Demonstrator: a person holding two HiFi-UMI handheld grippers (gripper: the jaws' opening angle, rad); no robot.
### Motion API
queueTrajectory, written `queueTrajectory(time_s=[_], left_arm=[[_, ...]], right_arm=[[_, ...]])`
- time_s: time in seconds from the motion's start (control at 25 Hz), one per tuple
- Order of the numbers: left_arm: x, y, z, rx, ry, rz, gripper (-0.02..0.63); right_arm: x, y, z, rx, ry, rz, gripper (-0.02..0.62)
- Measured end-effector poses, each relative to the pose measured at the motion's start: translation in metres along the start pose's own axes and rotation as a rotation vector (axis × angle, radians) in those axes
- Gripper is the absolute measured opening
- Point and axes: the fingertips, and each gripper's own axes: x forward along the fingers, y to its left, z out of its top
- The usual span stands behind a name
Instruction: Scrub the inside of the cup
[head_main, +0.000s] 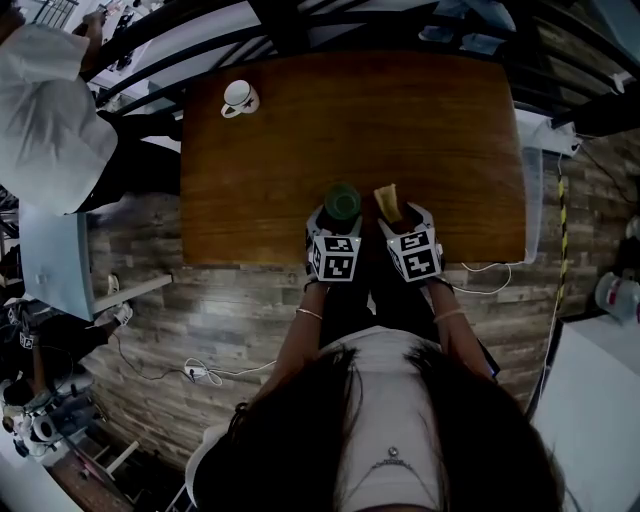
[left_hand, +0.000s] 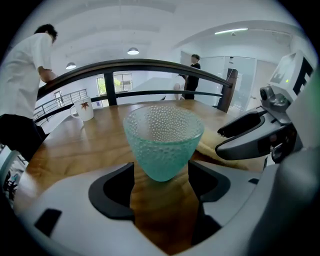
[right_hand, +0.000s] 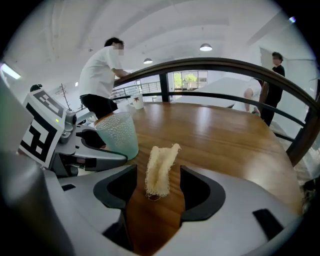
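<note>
Cup (left_hand: 162, 140), a tapered tumbler of pebbled sea-green glass, stands upright on the glossy wooden table (head_main: 430, 140). It sits between the wide-spread jaws of the left gripper (left_hand: 161, 176), whose pads are clear of it. A fibrous cream loofah strip (right_hand: 160, 167) lies between the equally wide jaws of the right gripper (right_hand: 158, 186), ungripped.

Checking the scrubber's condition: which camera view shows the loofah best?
The right gripper view: the loofah sits whole and close, mesh visible. The head view shows it small; the left gripper view only an edge beside the cup.
</note>
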Motion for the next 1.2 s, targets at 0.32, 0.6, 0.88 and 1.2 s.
queueTrajectory(time_s=[0.32, 0.6, 0.88, 1.2], left_arm=[[0.016, 0.003, 0.003, 0.039, -0.013, 0.019, 0.333], [0.027, 0.0, 0.007, 0.081, -0.036, 0.04, 0.333], [0.031, -0.002, 0.008, 0.132, -0.057, 0.036, 0.333], [0.03, -0.002, 0.009, 0.141, -0.073, 0.026, 0.333]], right_arm=[[0.015, 0.001, -0.012, 0.018, 0.03, 0.001, 0.272], [0.02, 0.002, -0.014, 0.026, 0.035, 0.005, 0.271], [0.023, -0.006, -0.016, -0.01, 0.03, -0.05, 0.268], [0.022, 0.002, -0.015, -0.072, 0.021, -0.068, 0.13]])
